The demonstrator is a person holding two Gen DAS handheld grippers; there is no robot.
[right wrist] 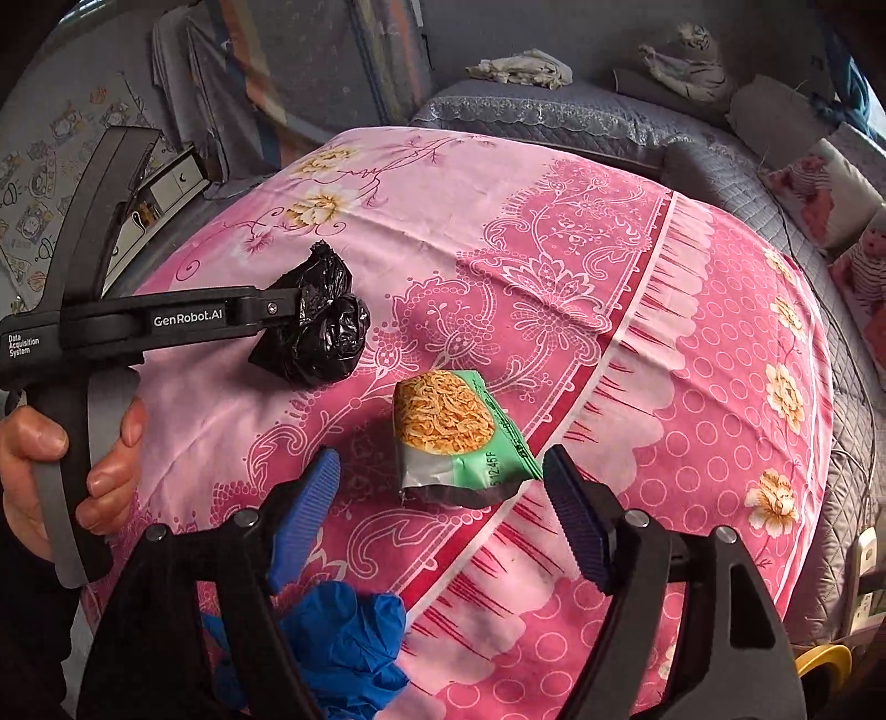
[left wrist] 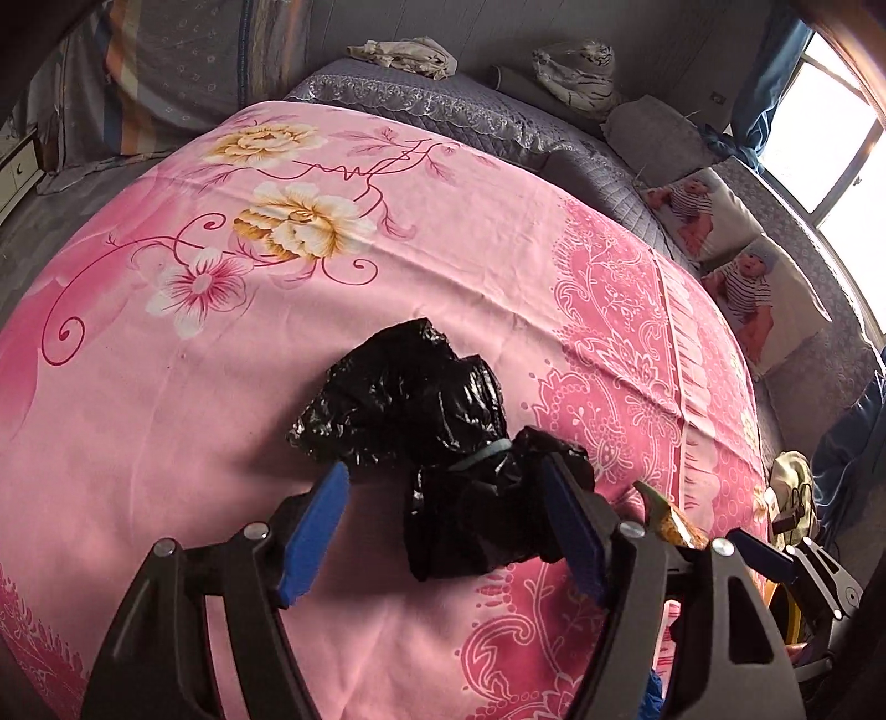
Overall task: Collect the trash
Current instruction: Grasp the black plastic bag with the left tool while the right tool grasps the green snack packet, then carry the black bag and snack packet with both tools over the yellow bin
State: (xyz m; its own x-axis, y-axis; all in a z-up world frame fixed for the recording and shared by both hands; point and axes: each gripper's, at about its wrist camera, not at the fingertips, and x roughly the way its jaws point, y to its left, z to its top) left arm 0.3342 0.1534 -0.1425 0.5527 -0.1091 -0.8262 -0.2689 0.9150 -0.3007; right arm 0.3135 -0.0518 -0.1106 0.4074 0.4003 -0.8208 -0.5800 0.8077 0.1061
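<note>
A crumpled black plastic bag tied with a band lies on the pink floral cloth. My left gripper is open, its blue pads on either side of the bag's near end. The bag also shows in the right wrist view, with the left gripper's finger against it. A green snack packet with a noodle picture lies on the cloth just ahead of my right gripper, which is open and empty. A crumpled blue glove lies under the right gripper.
The cloth covers a rounded surface that drops off on all sides. A grey quilted bed with pillows and bundled cloths lies behind. A white cabinet stands at the left. A window is at the right.
</note>
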